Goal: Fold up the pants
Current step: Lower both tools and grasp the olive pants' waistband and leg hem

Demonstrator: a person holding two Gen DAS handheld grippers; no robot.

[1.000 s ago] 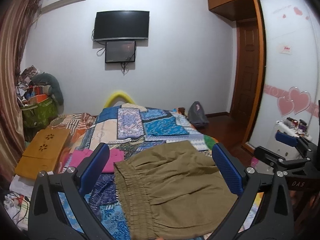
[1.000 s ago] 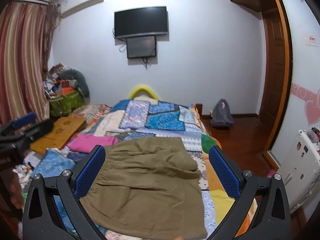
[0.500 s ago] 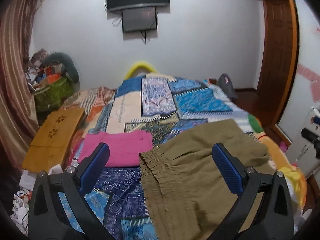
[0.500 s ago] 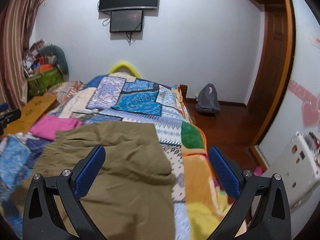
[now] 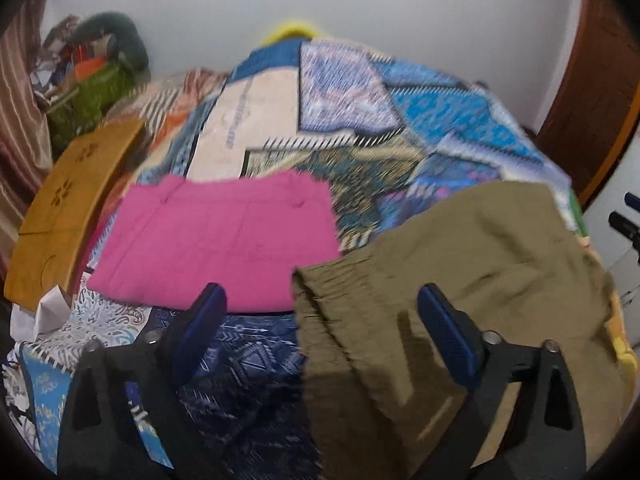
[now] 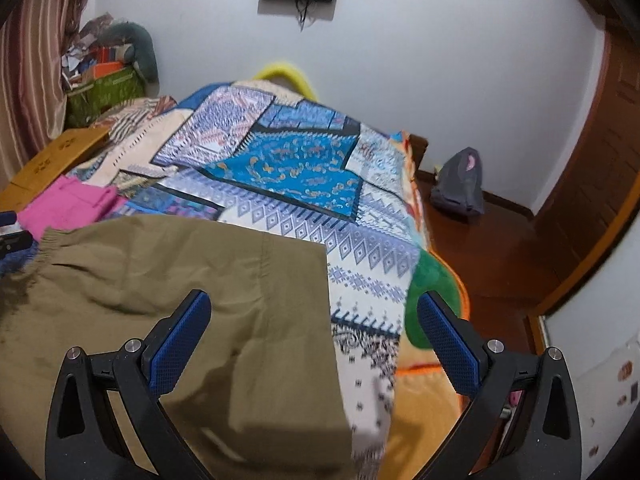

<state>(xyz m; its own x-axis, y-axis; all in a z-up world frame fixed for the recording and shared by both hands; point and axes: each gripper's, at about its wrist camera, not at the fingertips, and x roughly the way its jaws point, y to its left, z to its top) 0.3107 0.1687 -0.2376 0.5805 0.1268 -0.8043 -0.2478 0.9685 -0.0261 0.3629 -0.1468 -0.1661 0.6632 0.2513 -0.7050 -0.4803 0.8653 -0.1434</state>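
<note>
Olive-green pants [image 5: 460, 264] lie spread on the patchwork bed cover [image 5: 340, 120], elastic waistband to the left. In the right wrist view the pants [image 6: 180, 280] fill the lower left, their right edge running down the middle. My left gripper [image 5: 320, 328] is open and empty, hovering over the waistband corner. My right gripper [image 6: 314, 328] is open and empty, above the pants' right edge. The left view is blurred by motion.
A folded pink garment [image 5: 216, 236] lies left of the pants. A wooden lap tray [image 5: 64, 208] sits at the bed's left edge. A green bin of clutter [image 6: 104, 88] stands at the far left. A grey bag [image 6: 458, 188] rests on the wooden floor right of the bed.
Both grippers have tilted down and moved closer to the bed. The left has swung over the waistband corner, the right over the pants' right edge. Both stay open.
</note>
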